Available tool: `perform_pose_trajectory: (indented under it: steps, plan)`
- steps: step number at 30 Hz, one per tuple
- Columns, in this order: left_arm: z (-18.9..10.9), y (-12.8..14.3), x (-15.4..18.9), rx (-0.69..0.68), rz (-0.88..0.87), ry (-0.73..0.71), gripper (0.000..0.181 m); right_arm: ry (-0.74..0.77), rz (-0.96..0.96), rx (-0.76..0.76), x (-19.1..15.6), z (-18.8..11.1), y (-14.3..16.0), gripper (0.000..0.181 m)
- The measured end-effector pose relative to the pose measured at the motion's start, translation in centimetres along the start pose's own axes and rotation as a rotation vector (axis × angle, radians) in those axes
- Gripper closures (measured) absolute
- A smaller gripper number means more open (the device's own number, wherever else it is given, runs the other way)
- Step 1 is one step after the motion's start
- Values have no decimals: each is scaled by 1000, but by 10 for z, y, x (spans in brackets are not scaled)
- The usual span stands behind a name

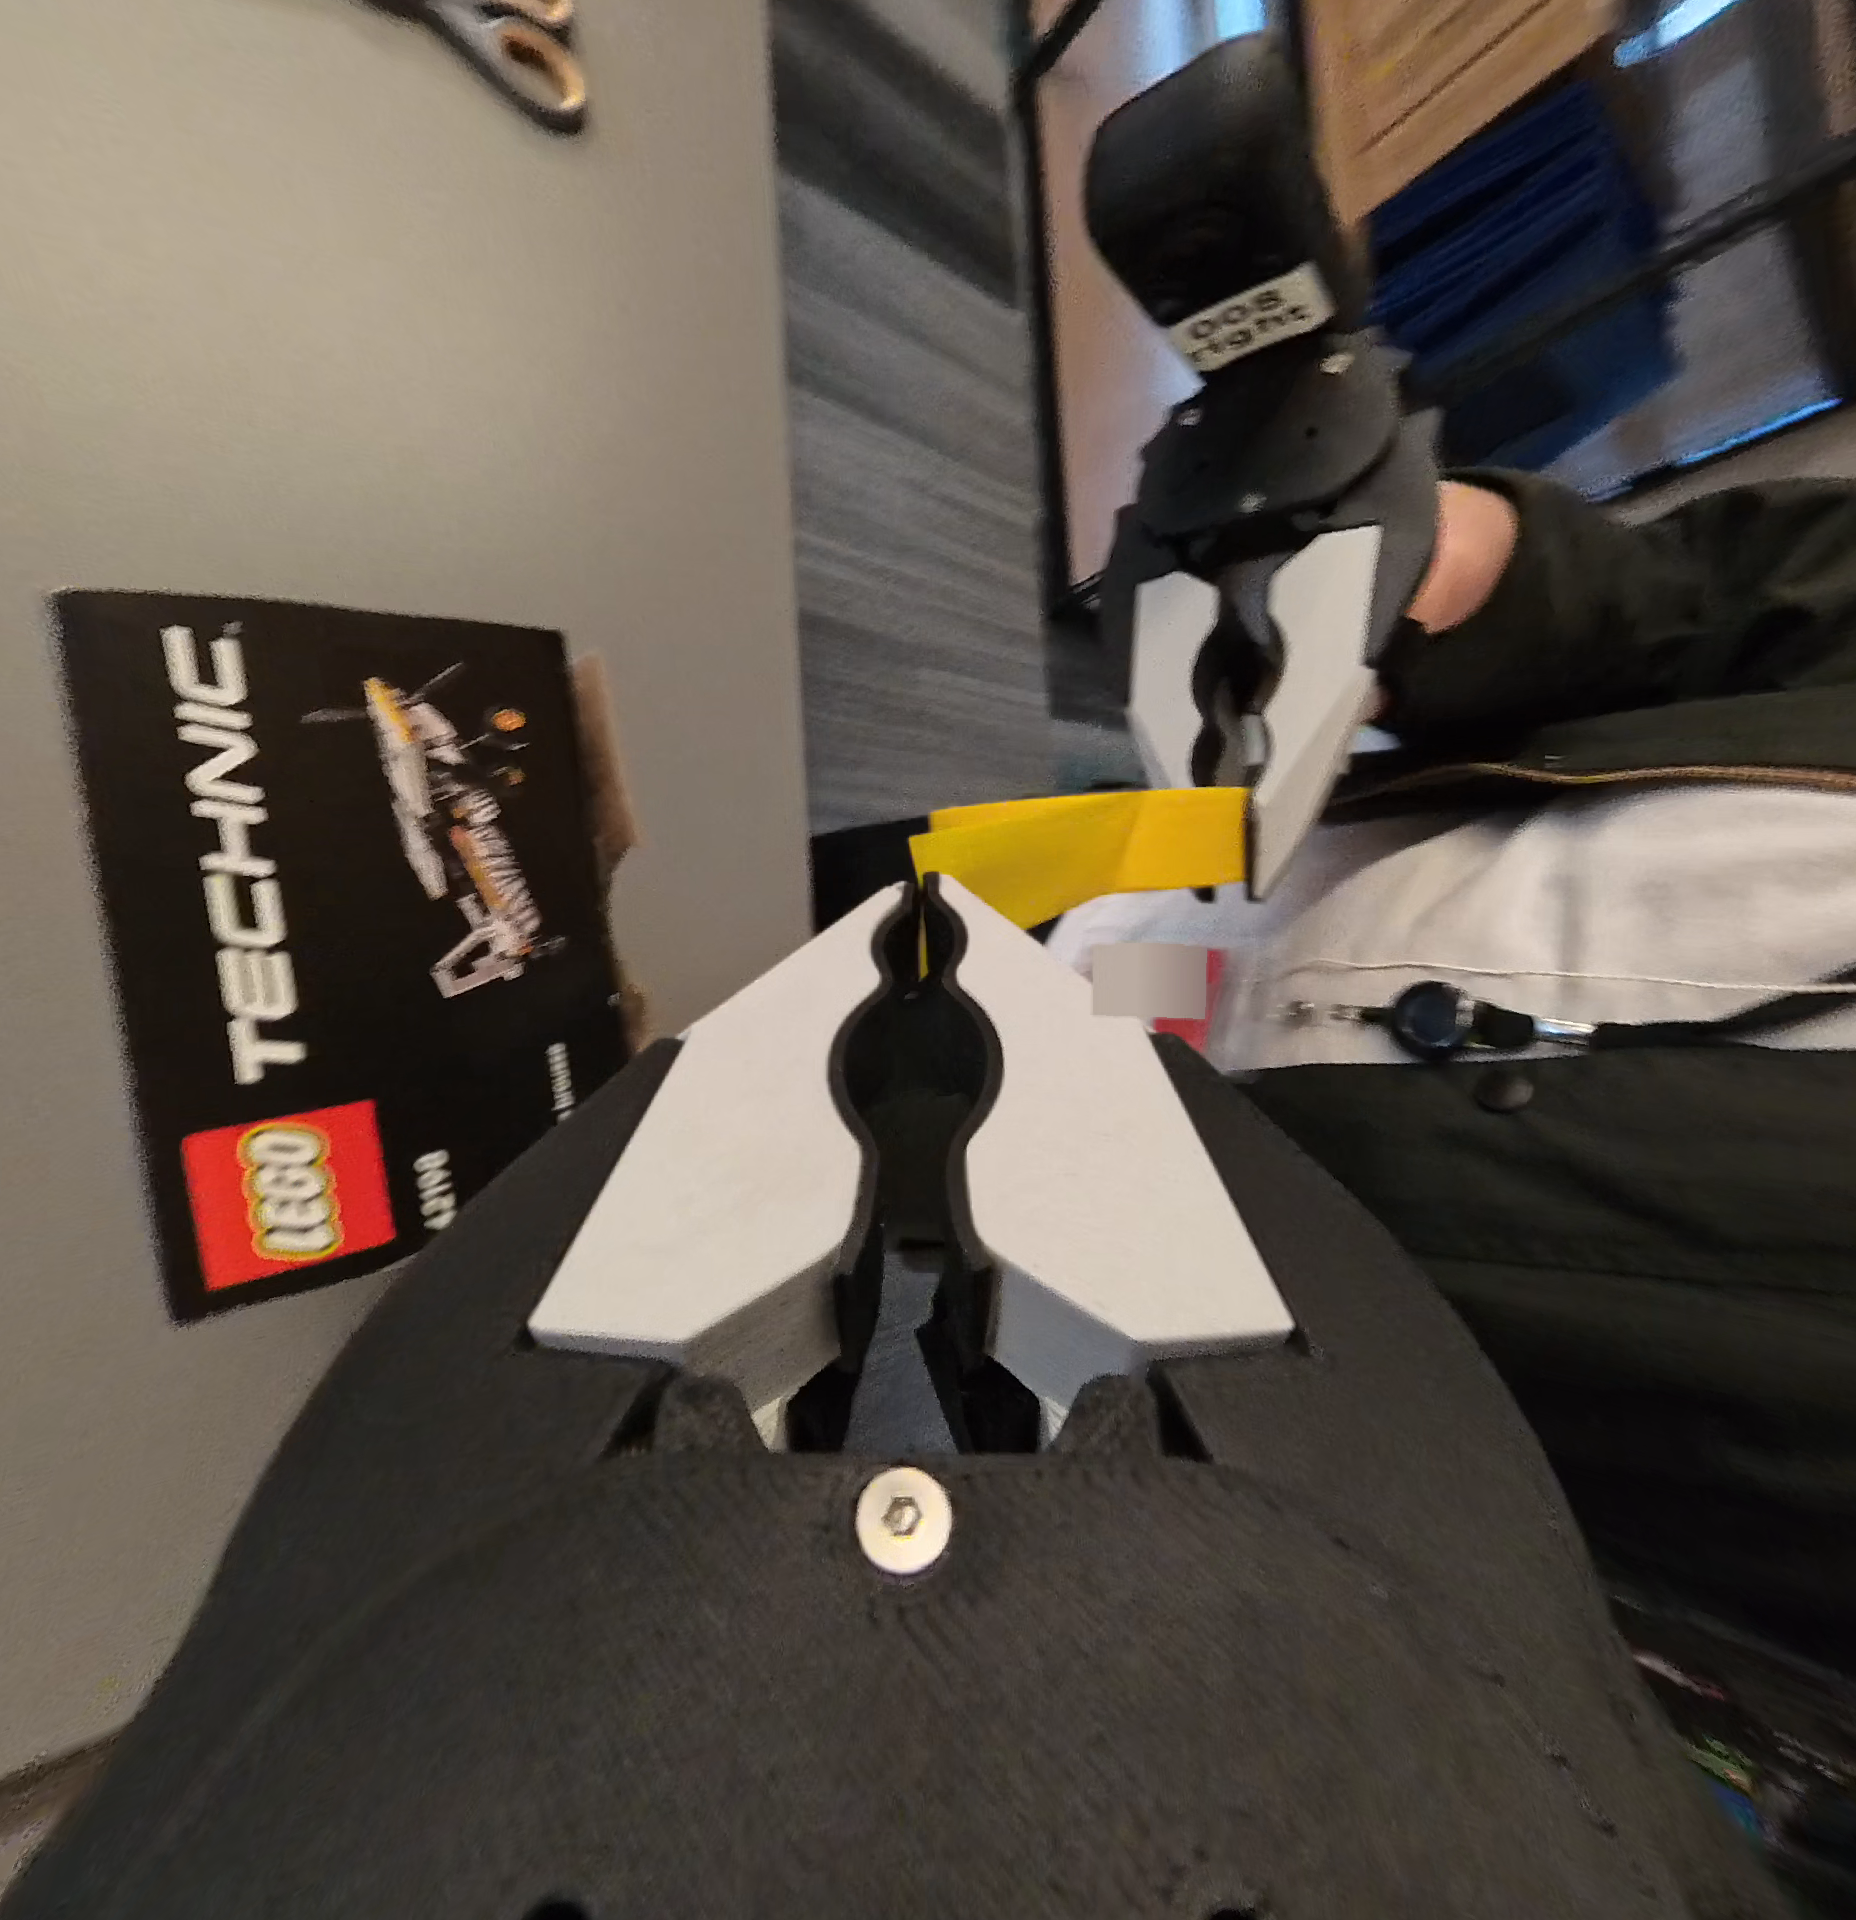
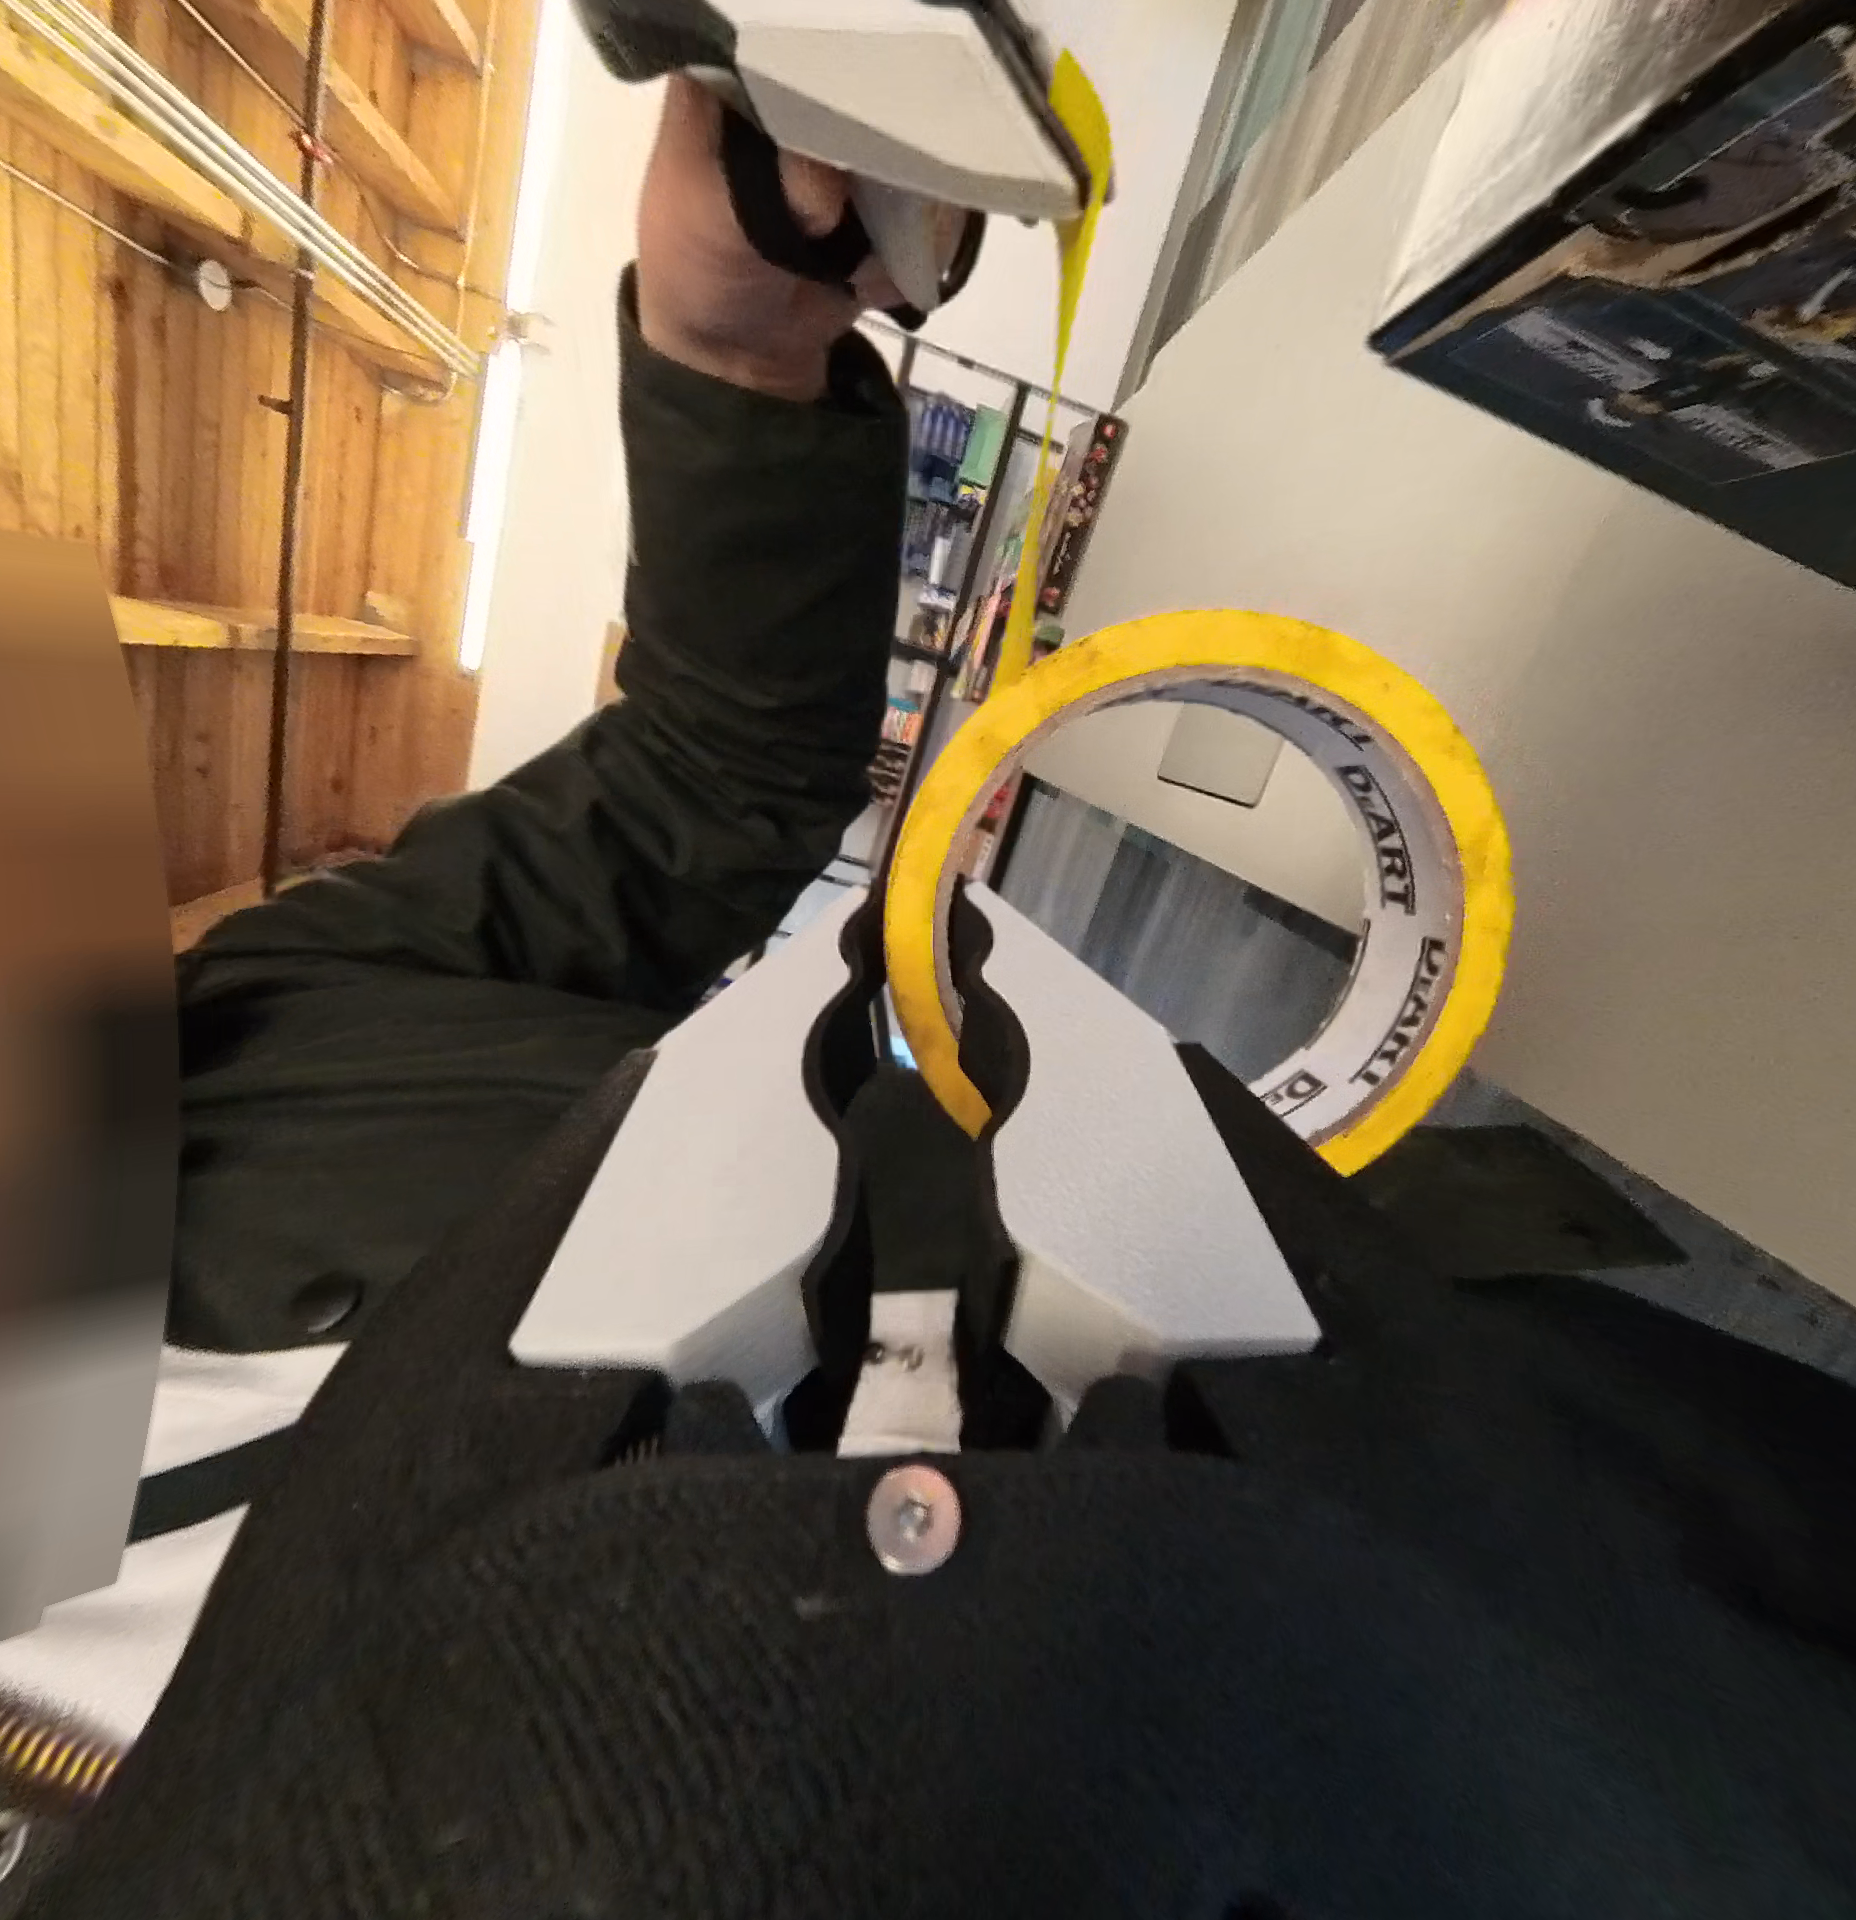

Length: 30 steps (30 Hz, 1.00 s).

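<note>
we seem to be in a hobby shop or a workshop's storeroom. a black building-set box (image 1: 321,935) lies on a grey table (image 1: 384,364), wire shelves (image 2: 965,582) hold rows of small colourful packages, and a bare timber wall (image 2: 176,416) with plank boards and metal rods stands behind the person.

Pretty tight here: the tape strip (image 1: 1085,847) stretches between both grippers, blocking the gap. The box (image 1: 342,935) takes up the table's (image 1: 280,364) middle; the far edge is open.
</note>
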State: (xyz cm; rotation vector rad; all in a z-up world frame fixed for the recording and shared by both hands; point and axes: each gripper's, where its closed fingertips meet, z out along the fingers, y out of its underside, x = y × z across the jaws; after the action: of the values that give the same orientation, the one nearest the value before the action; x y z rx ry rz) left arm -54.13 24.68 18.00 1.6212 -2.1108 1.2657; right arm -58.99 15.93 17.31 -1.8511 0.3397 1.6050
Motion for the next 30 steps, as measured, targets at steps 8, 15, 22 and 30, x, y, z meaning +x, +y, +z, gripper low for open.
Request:
perform_pose_trajectory:
  steps: [8, 15, 22, 30]
  plan:
    - [-10, 1, -29, -7, 229, -362, 114, 149, -24, -176, -17, -14, 14, 172]
    - [-49, -10, 3, 439, 105, -294, 132, 227, -86, -190, -17, -16, 0, 172]
    - [-48, 49, -23, 647, -69, -244, 140, 127, -1, -155, -14, 9, -10, 171]
    - [-65, 46, -48, 630, -9, -406, 140, -9, 98, -34, -5, 30, -36, 171]
